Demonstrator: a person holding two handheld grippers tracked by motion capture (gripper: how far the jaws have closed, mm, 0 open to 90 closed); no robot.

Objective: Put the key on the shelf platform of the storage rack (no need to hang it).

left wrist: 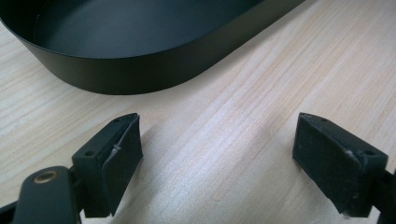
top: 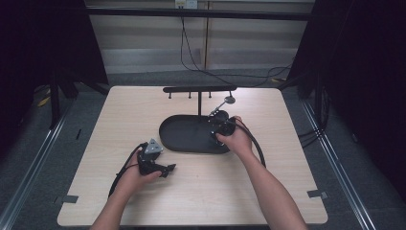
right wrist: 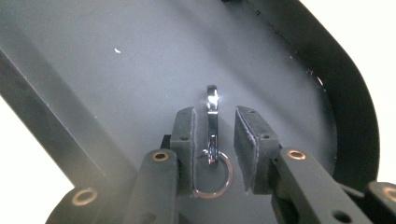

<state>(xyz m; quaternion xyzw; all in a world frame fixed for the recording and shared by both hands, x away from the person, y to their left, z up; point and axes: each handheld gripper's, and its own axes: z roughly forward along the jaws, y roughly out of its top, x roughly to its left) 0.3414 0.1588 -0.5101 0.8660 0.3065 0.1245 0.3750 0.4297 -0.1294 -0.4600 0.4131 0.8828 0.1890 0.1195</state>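
We see a pale, light-wood-grain square tabletop on a dull grey carpeted floor. Beyond the far edge of the tabletop, a beige panelled wall runs across the back, with a lighter grey skirting band along its base. A white socket plate sits high on that wall, and thin black cables hang from it and trail over the floor to the right. Black curtains close in both sides. Metal floor rails flank the tabletop left and right. Small grey tape tabs mark its near corners. Soft light falls from above.
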